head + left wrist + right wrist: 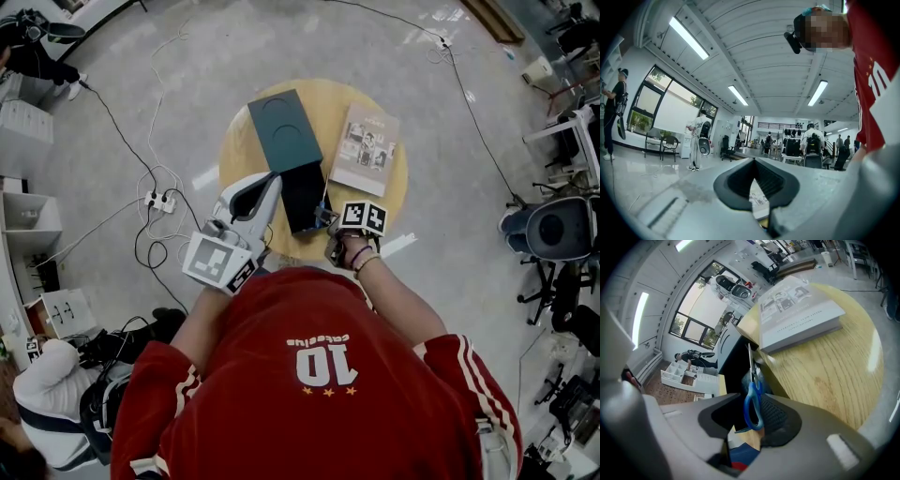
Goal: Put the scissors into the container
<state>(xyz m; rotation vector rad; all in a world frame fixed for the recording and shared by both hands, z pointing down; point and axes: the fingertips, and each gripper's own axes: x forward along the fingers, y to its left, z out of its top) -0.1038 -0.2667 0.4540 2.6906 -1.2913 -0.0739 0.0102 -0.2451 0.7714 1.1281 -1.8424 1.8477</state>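
- On the floor at the far left, a white power strip lies with black wires, well apart from the round wooden table. Bare floor runs all the way round the table.
- The left gripper hangs over the table's near left edge, just beside the box. In the left gripper view its jaws meet at the tips, and nothing is in them.
- One dark green lid lies flat on the table's left half. Its far corner comes close to the far rim.
- One black container sits touching the lid's near end. Its top is open, and its near end reaches almost to the table's near edge.
- One pair of scissors with a blue handle is between the jaws of the right gripper. The jaws stand wide apart and do not squeeze it. The handle leans by one pad, and the blades point ahead over the container's dark opening, close to its right wall.
- In the head view the right gripper is at the container's near right corner.
- One book lies flat on the table's right side, apart from the container, with a thin strip of wood between them.
- Right of the book and in front of it there is bare wood up to the rim.
- Count: two grippers, one table, one lid, one container, one pair of scissors, one book.
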